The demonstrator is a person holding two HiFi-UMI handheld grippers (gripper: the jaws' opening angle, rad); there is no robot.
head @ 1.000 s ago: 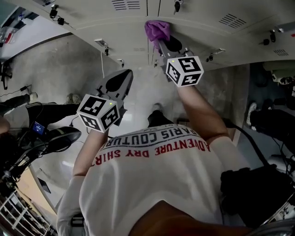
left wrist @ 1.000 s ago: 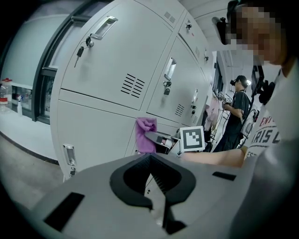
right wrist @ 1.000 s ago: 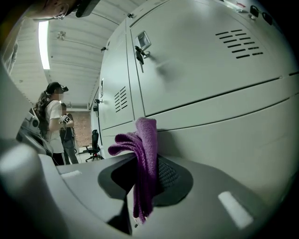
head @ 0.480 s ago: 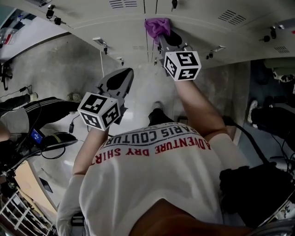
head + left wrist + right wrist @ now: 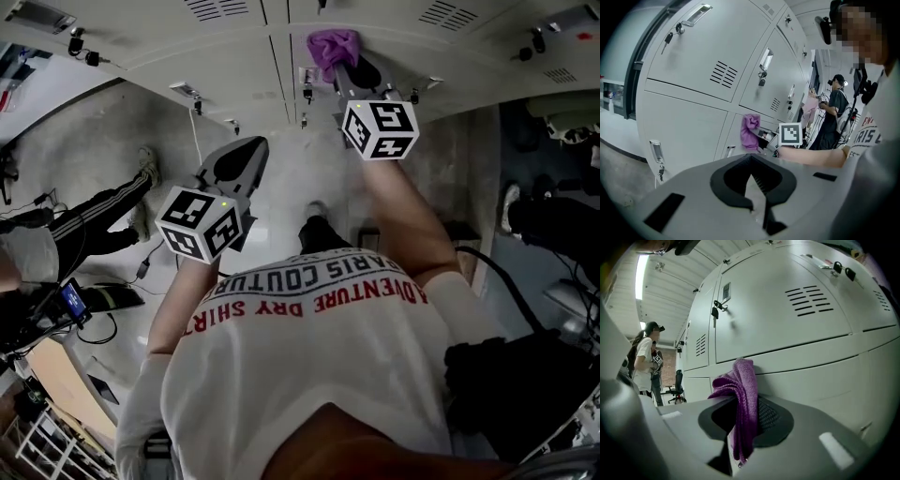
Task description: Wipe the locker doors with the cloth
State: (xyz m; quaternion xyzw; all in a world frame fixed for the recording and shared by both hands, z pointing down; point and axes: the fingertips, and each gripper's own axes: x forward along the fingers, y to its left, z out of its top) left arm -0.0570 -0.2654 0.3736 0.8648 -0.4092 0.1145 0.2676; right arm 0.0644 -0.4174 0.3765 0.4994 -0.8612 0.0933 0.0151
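A purple cloth (image 5: 334, 45) is pressed against the grey locker doors (image 5: 234, 52) at the top of the head view. My right gripper (image 5: 349, 67) is shut on it, marker cube just behind. In the right gripper view the purple cloth (image 5: 740, 401) hangs folded between the jaws and touches the locker door (image 5: 787, 324) below a row of vent slots. My left gripper (image 5: 236, 169) hangs lower and to the left, away from the lockers, shut with nothing in it. In the left gripper view its jaws (image 5: 752, 187) meet, and the purple cloth (image 5: 750, 132) shows on the lockers beyond.
Handles with keys (image 5: 761, 65) stick out from the locker doors. A second person in dark striped trousers (image 5: 98, 220) stands on the floor at left. Another person (image 5: 834, 112) stands farther along the row. Bags and cables (image 5: 525, 375) lie at the right.
My right gripper and the cloth have slid up and a little to the right along the locker door. The left gripper has stayed about where it was. The person at left has moved.
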